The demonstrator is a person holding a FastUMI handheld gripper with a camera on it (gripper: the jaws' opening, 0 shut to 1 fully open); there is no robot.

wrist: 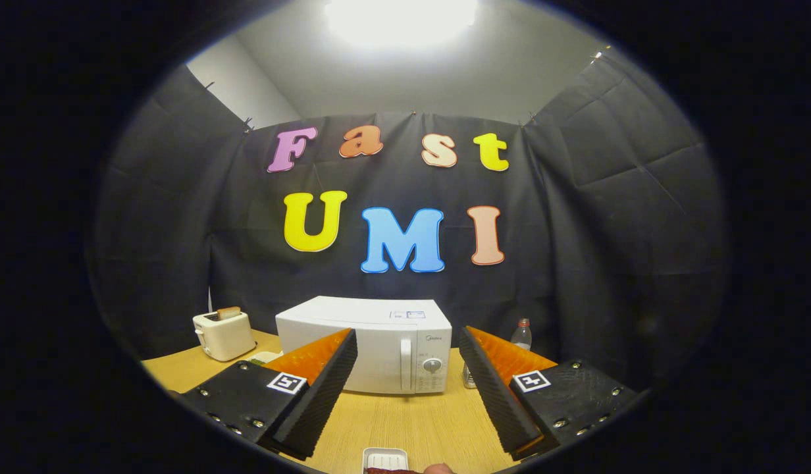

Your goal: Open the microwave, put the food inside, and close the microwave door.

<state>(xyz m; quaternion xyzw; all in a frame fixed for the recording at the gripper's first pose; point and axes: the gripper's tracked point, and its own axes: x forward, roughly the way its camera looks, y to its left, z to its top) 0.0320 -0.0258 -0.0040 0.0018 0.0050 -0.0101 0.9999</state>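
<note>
A white microwave [372,342] stands on the wooden table [412,421] beyond my fingers, its door shut, with a vertical handle [406,364] and a round knob [432,365] on its right side. My gripper [409,388] is open, fingers spread wide with nothing between them, well short of the microwave. Close below the fingers sits a small white tray [384,457] with dark reddish food [386,470] at its near end.
A cream toaster [223,334] with bread in its slot stands left of the microwave. A clear bottle with a red cap [522,336] stands to its right. Black cloth walls close in the booth behind and at both sides.
</note>
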